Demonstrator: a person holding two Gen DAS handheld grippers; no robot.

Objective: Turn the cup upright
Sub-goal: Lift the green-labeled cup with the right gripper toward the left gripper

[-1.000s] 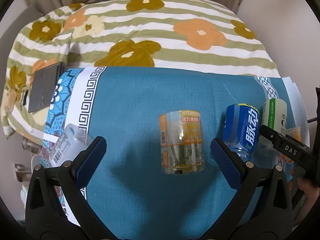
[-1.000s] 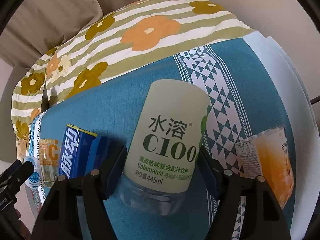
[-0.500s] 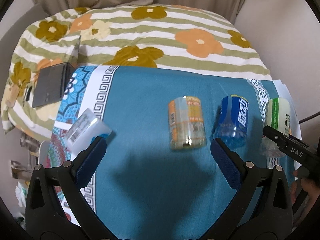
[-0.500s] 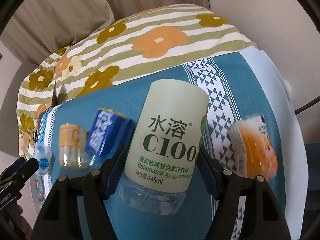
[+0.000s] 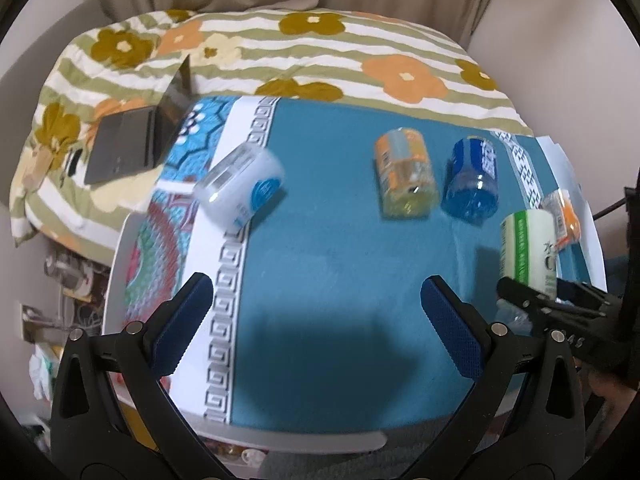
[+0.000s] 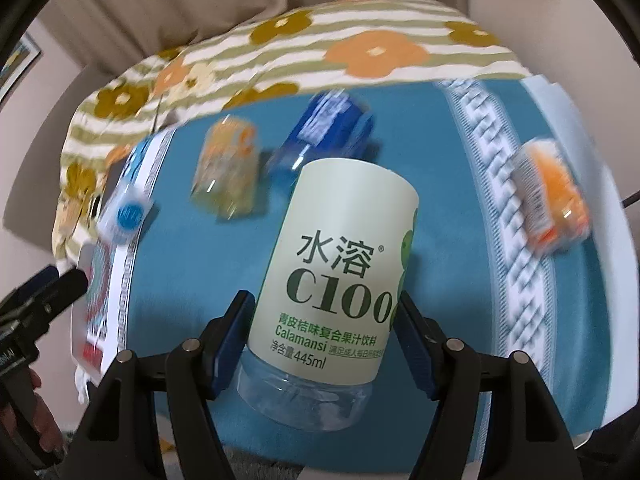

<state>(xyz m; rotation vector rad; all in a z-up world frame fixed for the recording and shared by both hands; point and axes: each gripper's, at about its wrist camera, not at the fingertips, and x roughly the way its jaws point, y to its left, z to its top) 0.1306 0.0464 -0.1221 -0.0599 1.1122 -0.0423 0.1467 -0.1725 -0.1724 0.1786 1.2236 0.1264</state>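
The right tongs (image 6: 322, 340) are clamped on the pale green C100 cup (image 6: 340, 276), held tilted above the counter (image 6: 440, 272), its clear end nearest the camera. Beyond it lie a blue cup (image 6: 324, 136) and a yellow cup (image 6: 226, 168); an orange cup (image 6: 552, 200) lies off to the right. The left tongs (image 5: 318, 320) stand apart, holding nothing, with a white cup (image 5: 240, 188) on its side ahead to their left.

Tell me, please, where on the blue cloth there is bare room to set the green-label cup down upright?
The widest bare patch is the near middle of the blue cloth, between the white cup at left and the green-label cup in the right gripper. The far right is crowded: yellow cup, blue cup, orange cup.
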